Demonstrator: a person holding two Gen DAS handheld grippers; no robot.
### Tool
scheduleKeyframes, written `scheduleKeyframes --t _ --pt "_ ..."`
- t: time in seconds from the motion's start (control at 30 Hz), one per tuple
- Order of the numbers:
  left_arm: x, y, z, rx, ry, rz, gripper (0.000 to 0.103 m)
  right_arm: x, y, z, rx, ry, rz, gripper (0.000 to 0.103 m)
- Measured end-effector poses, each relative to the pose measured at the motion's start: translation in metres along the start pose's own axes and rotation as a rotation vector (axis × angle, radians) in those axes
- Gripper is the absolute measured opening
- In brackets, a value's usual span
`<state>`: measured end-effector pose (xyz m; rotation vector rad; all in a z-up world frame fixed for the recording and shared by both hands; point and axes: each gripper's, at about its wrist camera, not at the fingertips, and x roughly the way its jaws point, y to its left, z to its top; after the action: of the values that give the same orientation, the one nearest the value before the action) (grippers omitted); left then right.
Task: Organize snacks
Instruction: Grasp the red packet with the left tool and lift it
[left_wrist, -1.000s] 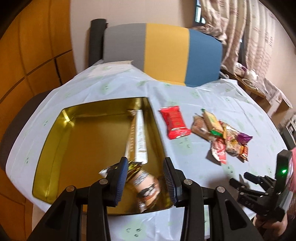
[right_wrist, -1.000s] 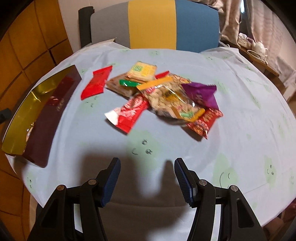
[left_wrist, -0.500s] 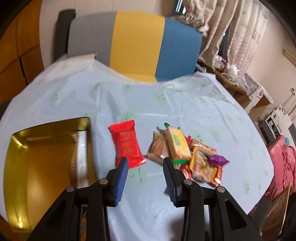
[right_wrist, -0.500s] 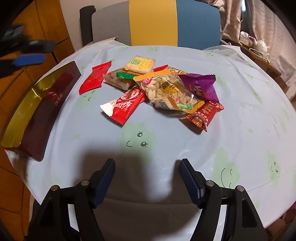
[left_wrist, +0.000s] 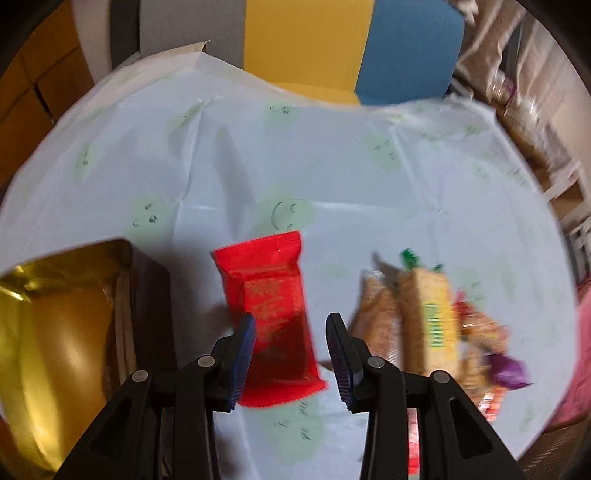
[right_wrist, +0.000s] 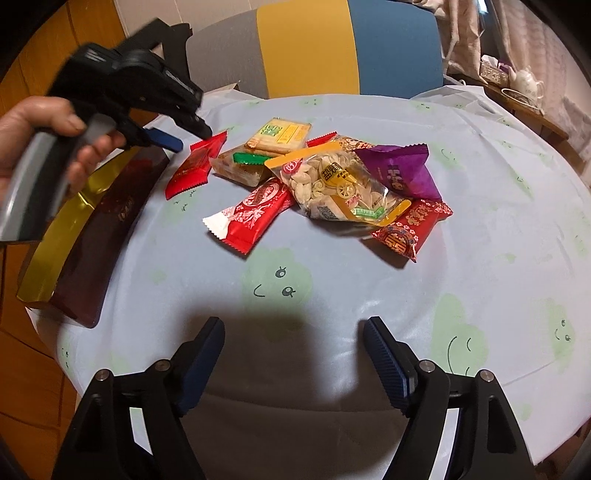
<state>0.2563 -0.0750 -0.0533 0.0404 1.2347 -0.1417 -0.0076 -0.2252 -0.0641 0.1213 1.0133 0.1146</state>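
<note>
A: So, through your left wrist camera first. Your left gripper (left_wrist: 290, 345) hangs over the near end of the flat red packet (left_wrist: 271, 314), fingers (left_wrist: 242, 350) partly open and gripping nothing. I'd judge this packet is your next pick for the gold tin (left_wrist: 55, 332), which sits just left of it.

B: How should I take it?

A: Bring both pads down either side of the packet's narrow width, so the crimped edges stay outside the jaws. It looks thin and slippery, so pinch across the filled middle rather than the flat seal. The view is blurred, so I can't tell whether the pads touch the wrapper yet.

B: And the right wrist camera?

A: Your right gripper (right_wrist: 293, 354) waits near the table's near edge, its jaws opening with only tablecloth (right_wrist: 480, 221) between them. The snack pile (right_wrist: 332, 184) lies beyond it at mid-table: a clear peanut bag (right_wrist: 340, 188) on top, a purple packet (right_wrist: 400, 170) to its right, red wrappers near and a yellow cracker pack (right_wrist: 282, 134) far. Your left hand (right_wrist: 40, 136) shows at far left over the tin; the flat red packet (right_wrist: 195, 164) lies between tin and pile
</note>
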Motion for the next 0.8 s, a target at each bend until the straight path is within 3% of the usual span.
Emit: scheduleKeyframes --t 0.07,0.3,0.47,0.8 --pt "0.006 -0.005 0.001 0.031 0.001 0.039 0.040 0.000 0.000 0.000 0.000 -0.002 0.007 0.080" --pt "0.024 0.000 0.002 -0.015 0.027 0.057 0.046 0.001 -0.002 0.001 0.007 -0.005 0.023 0.081" --pt "0.017 -0.004 -0.007 0.022 -0.015 0.046 0.039 0.000 -0.002 0.000 0.006 -0.005 0.023 0.081" --pt "-0.011 -0.016 -0.073 0.096 -0.071 0.032 0.038 -0.003 -0.009 0.001 0.042 -0.006 0.013 0.081"
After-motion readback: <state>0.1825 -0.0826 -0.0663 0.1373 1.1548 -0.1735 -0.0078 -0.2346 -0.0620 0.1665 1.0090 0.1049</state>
